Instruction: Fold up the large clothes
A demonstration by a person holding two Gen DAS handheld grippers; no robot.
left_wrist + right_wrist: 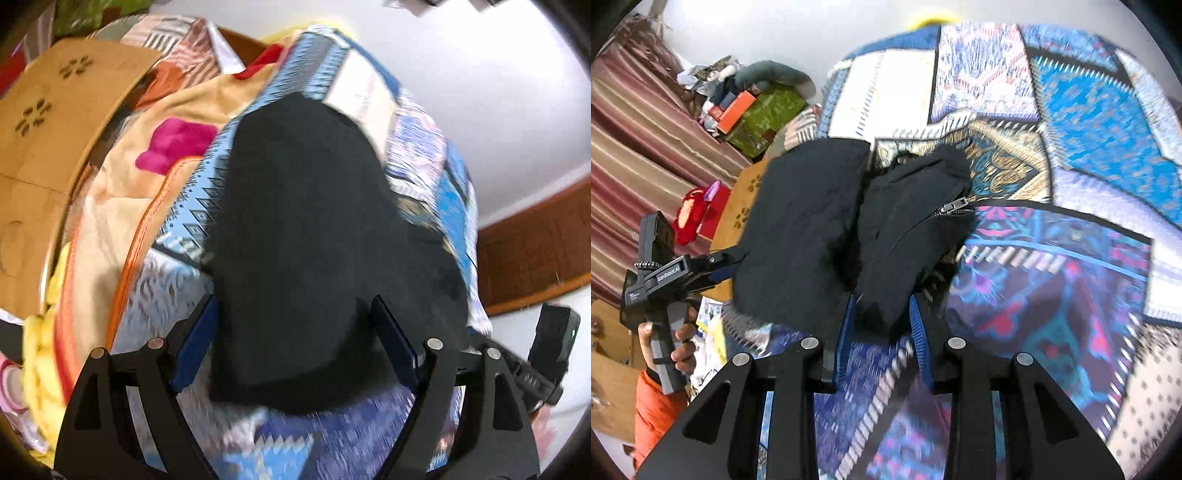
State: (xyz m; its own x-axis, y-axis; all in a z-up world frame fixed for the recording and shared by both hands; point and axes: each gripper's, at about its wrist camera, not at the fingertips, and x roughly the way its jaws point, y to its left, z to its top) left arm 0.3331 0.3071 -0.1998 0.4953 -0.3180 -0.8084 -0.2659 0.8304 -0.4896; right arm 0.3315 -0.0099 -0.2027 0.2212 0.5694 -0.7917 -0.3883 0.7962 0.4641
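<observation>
Black jacket [827, 221] bunched on patchwork bedspread [1089, 155]. Right gripper [882, 325] jaws pinch its near edge, prob to lift for a fold; left gripper [295, 350] jaws wide, straddling fabric w/o grip.

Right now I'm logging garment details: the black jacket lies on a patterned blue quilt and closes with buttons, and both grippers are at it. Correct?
One detail is off: the jacket closes with a zipper, not buttons; the right wrist view shows its metal pull. The rest holds: it lies on the quilt, with the left gripper and right gripper at it.
</observation>
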